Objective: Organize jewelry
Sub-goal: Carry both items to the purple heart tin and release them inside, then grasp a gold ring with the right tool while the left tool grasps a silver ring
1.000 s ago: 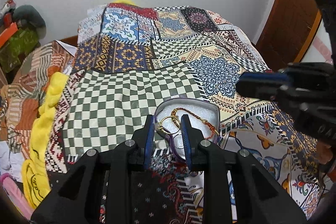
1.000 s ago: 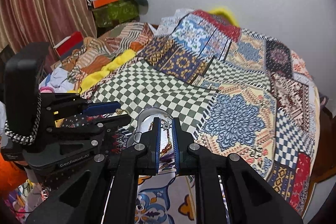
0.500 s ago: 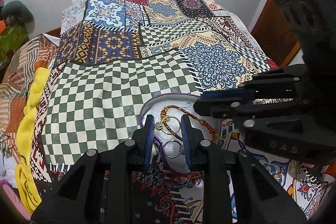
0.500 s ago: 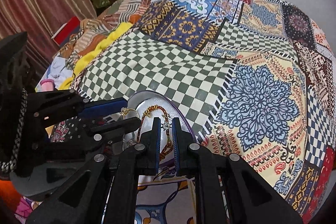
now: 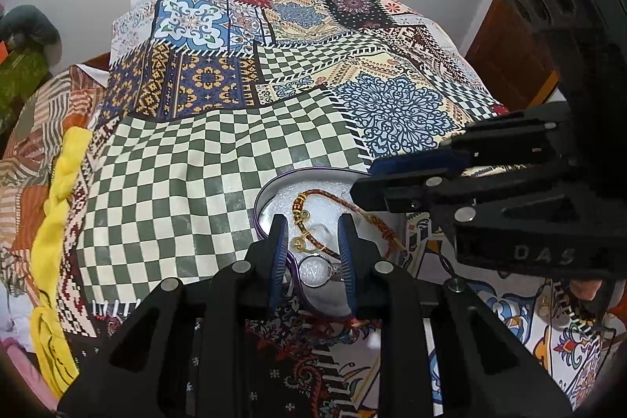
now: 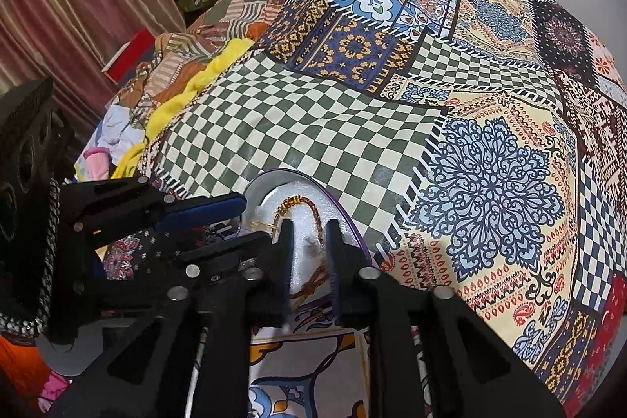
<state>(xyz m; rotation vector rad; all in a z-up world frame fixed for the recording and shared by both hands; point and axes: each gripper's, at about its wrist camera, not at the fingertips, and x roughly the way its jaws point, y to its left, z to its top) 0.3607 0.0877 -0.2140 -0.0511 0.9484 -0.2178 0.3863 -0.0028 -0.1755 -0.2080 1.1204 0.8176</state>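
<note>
A purple-rimmed tray (image 5: pixel 270 189) with a white foam lining lies on the patchwork bedspread. In it lie a red-and-gold braided bracelet (image 5: pixel 352 210), a gold ring (image 5: pixel 299 243) and a silver ring (image 5: pixel 315 269). My left gripper (image 5: pixel 311 241) is open, its fingers astride the rings just above the tray. My right gripper (image 6: pixel 309 243) is open over the tray (image 6: pixel 352 230), with the bracelet (image 6: pixel 309 210) and a small sparkling earring (image 6: pixel 311 249) lying between its fingers. The right gripper also shows in the left wrist view (image 5: pixel 411 179).
The bedspread (image 5: pixel 196 163) covers the whole bed. A yellow cloth (image 5: pixel 58 202) and piled clothes lie along the bed's left side. A wooden door (image 5: pixel 509 53) stands at the right. Boxes and a curtain (image 6: pixel 58 6) are at the far left.
Both grippers have come down closer to the tray. My right gripper has opened from nearly shut; the small earring it held now lies on the foam.
</note>
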